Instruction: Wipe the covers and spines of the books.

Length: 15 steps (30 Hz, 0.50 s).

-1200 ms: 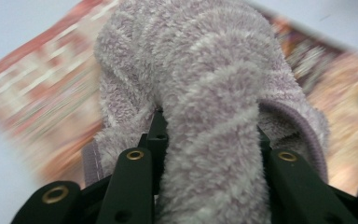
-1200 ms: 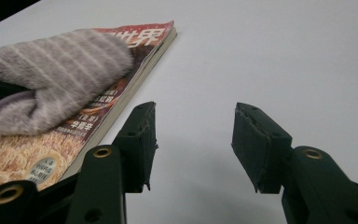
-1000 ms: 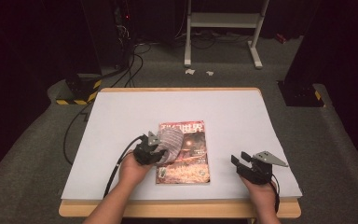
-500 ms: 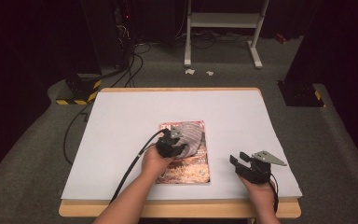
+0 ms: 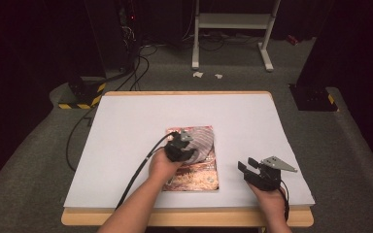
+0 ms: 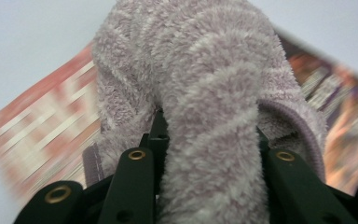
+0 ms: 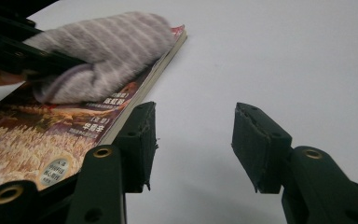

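Observation:
A fluffy grey-and-lilac striped cloth (image 5: 203, 140) (image 6: 205, 88) lies bunched on the upper part of a book with a red-and-gold cover (image 5: 197, 177) (image 7: 32, 140). My left gripper (image 5: 182, 145) (image 6: 209, 140) is shut on the cloth, and the pile bulges out between the jaws and hides their tips. The book lies flat in the middle of the table. My right gripper (image 5: 245, 168) (image 7: 193, 140) rests low over the white surface just right of the book, open, with nothing between its pads. From there the cloth (image 7: 107, 51) and the left gripper (image 7: 23, 56) show at the upper left.
A white sheet (image 5: 126, 126) covers the table, with a wooden edge (image 5: 184, 217) at the front. The left gripper's cable (image 5: 138, 170) trails across the sheet towards the front. On the floor are cables, a black-and-yellow base (image 5: 80, 99) and a white stand (image 5: 233, 22).
My left hand has carried the cloth to the right across the book, from its left edge to its upper middle. The right gripper has stayed put.

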Available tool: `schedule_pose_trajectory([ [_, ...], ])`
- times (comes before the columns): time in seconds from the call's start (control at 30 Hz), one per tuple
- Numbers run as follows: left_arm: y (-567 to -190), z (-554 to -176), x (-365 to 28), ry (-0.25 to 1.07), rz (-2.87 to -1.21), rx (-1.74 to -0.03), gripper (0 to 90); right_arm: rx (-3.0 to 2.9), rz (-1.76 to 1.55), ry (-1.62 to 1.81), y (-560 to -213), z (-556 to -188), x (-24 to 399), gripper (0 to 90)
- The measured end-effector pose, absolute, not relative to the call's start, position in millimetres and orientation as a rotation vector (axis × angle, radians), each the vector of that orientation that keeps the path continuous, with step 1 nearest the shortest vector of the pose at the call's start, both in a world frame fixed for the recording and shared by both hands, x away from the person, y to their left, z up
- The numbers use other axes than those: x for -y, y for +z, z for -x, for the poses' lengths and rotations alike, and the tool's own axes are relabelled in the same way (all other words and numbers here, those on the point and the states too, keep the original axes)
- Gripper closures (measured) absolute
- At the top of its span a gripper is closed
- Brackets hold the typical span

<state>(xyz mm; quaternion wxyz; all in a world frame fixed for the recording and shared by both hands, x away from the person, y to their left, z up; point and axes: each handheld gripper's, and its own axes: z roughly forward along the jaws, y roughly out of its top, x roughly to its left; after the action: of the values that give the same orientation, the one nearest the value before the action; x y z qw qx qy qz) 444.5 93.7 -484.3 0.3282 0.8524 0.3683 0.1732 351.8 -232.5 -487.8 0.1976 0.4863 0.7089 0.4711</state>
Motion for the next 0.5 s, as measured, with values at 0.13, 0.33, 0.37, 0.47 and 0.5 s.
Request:
schedule_pose_trajectory([
  [0.13,-482,-442,-133,0.49,-2.234,-1.039,66.1,-1.984,-1.365,1.312,-488,-351,232,49.6],
  [0.33,-483,-444,-146,0.507,-2.219,-1.072,66.2,-1.986,-1.362,1.309,-488,-352,230,49.6],
  [0.37,-484,-444,-143,0.512,-2.216,-1.072,66.2,-1.987,-1.357,1.307,-487,-352,230,49.6],
  [0.47,-485,-447,-131,0.506,-2.202,-1.06,66.2,-1.99,-1.35,1.31,-487,-352,229,49.5],
  [0.5,-486,-448,-125,0.502,-2.2,-1.053,66.2,-1.991,-1.349,1.309,-487,-352,229,49.6],
])
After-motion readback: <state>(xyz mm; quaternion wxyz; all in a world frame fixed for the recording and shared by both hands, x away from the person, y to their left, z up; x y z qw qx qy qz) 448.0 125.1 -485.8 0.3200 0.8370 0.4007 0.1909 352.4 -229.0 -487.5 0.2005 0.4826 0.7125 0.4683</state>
